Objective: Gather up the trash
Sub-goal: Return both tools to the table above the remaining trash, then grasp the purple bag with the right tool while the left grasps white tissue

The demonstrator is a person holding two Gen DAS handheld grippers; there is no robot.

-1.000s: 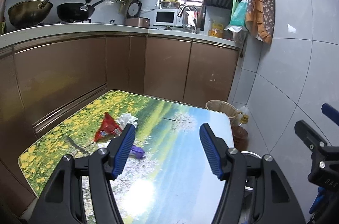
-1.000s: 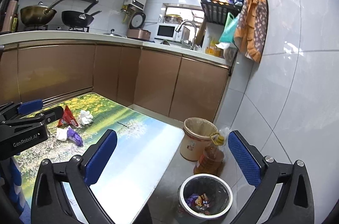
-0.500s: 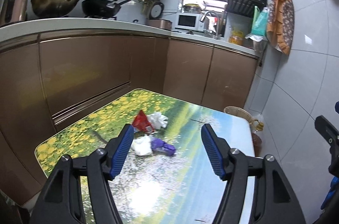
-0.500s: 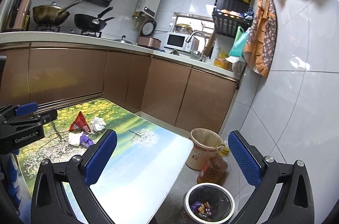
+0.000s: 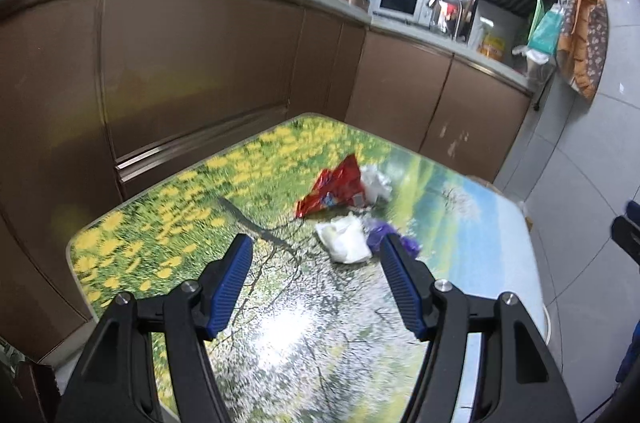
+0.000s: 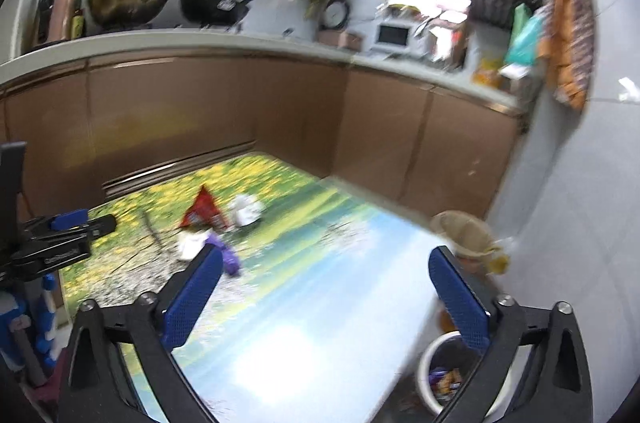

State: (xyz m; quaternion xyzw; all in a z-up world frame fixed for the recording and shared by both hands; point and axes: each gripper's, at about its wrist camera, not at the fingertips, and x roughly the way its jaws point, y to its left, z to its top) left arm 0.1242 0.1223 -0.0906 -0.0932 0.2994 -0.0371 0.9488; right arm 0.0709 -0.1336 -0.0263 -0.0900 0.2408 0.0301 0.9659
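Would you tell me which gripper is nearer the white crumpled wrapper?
Left. The left gripper hovers right before the white crumpled wrapper; the right gripper hangs farther back, off to its side.

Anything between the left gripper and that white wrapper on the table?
Nothing: in the left wrist view only bare printed tabletop lies between the open left gripper and the white wrapper; the purple wrapper sits beside it.

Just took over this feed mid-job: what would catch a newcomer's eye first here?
The glossy table printed with yellow flowers and blue sky fills the middle. On it sits a small litter cluster: a red foil snack wrapper, crumpled white tissues and a purple wrapper. On the floor beside the table stands a round white waste bin.
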